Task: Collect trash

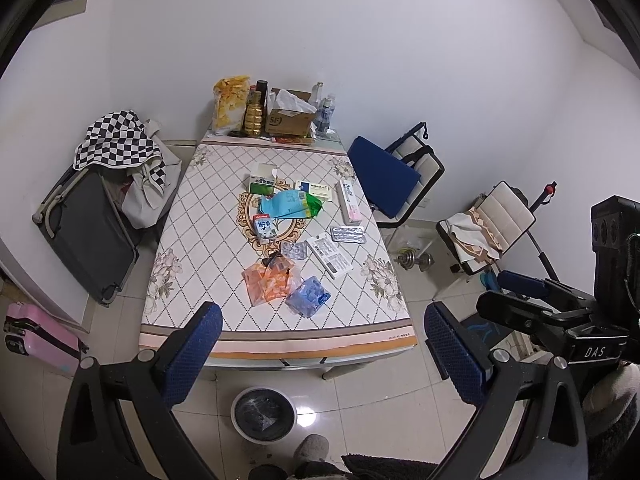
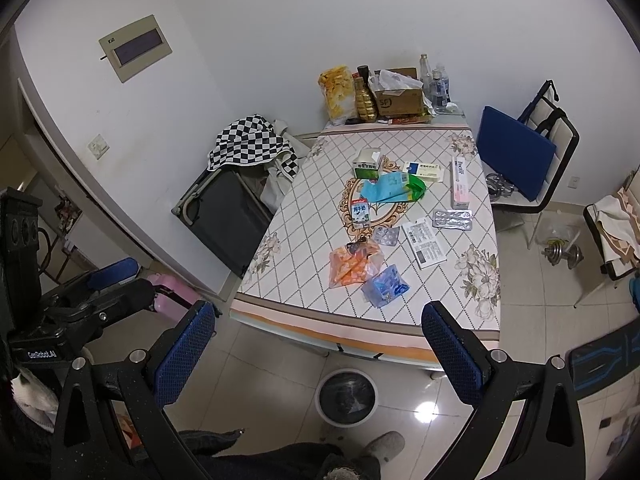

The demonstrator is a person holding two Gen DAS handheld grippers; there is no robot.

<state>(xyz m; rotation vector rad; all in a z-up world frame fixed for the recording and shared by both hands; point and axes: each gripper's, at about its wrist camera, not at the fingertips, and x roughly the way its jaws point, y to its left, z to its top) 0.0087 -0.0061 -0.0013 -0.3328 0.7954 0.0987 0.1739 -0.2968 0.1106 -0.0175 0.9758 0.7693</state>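
Observation:
Trash lies on the patterned table (image 1: 192, 272) (image 2: 472, 304): an orange wrapper (image 1: 269, 285) (image 2: 351, 266), a blue wrapper (image 1: 308, 296) (image 2: 385, 287), a teal-green bag (image 1: 291, 205) (image 2: 394, 188), a small milk carton (image 1: 265, 227) (image 2: 359, 213), blister packs (image 1: 348, 235) (image 2: 453, 220) and medicine boxes (image 1: 331, 255) (image 2: 425, 242). A round bin with a black liner (image 1: 264, 413) (image 2: 347, 397) stands on the floor before the table. My left gripper (image 1: 322, 354) and right gripper (image 2: 318, 352) are open and empty, held high before the table's near edge.
A carton, bottles and a snack bag (image 1: 230, 106) crowd the table's far end. A dark folded cart with checkered cloth (image 1: 96, 236) stands left, a pink suitcase (image 1: 38, 340) near it. Chairs (image 1: 400, 176) and dumbbells (image 1: 414, 260) stand right. A slippered foot (image 2: 382, 446) is near the bin.

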